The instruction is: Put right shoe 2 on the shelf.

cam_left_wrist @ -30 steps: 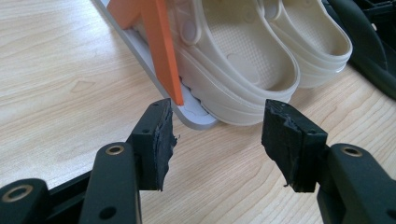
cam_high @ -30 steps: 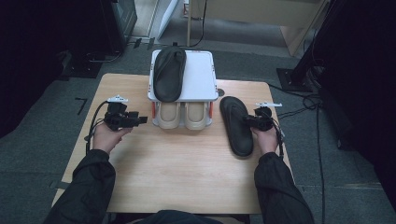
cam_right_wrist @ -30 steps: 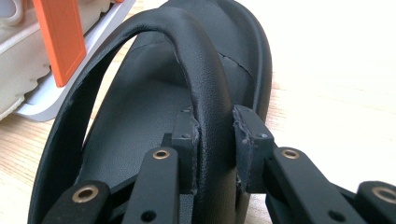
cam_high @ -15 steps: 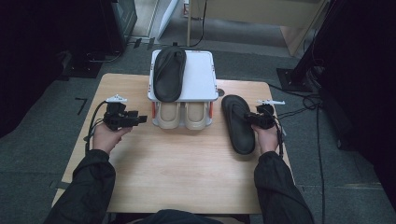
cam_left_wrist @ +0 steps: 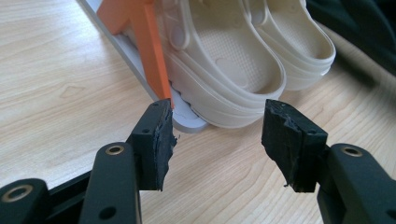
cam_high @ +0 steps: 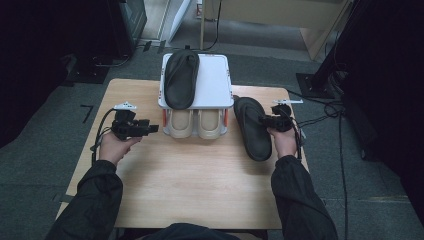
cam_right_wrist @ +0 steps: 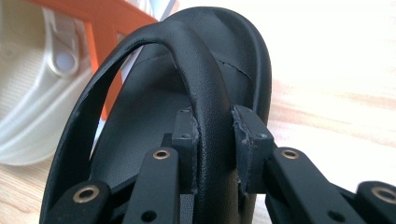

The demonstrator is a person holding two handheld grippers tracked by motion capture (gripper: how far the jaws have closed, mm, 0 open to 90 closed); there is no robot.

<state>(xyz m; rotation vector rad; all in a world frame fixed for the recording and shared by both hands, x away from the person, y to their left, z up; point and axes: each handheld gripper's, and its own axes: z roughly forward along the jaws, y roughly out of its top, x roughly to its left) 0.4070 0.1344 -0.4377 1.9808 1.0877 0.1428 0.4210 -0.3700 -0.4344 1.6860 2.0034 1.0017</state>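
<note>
My right gripper (cam_high: 266, 120) (cam_right_wrist: 215, 126) is shut on the strap (cam_right_wrist: 201, 70) of a black sandal (cam_high: 252, 132) (cam_right_wrist: 140, 140), held just right of a white shoe rack (cam_high: 215, 82) and lifted a little off the table. A matching black sandal (cam_high: 181, 77) lies on the left half of the rack's top shelf. A pair of beige clogs (cam_high: 195, 122) (cam_left_wrist: 224, 70) sits under that shelf, heels toward me. My left gripper (cam_high: 151, 128) (cam_left_wrist: 217, 135) is open and empty, left of the rack and pointed at the nearer clog's heel beside an orange rack leg (cam_left_wrist: 147, 46).
The rack stands at the far middle of a wooden table (cam_high: 200, 180). The right half of its top shelf (cam_high: 216, 75) is bare. Cables (cam_high: 325, 120) trail off the table's right edge, and dark floor surrounds it.
My right gripper has risen a little with the black sandal in it. My left gripper has stayed where it was.
</note>
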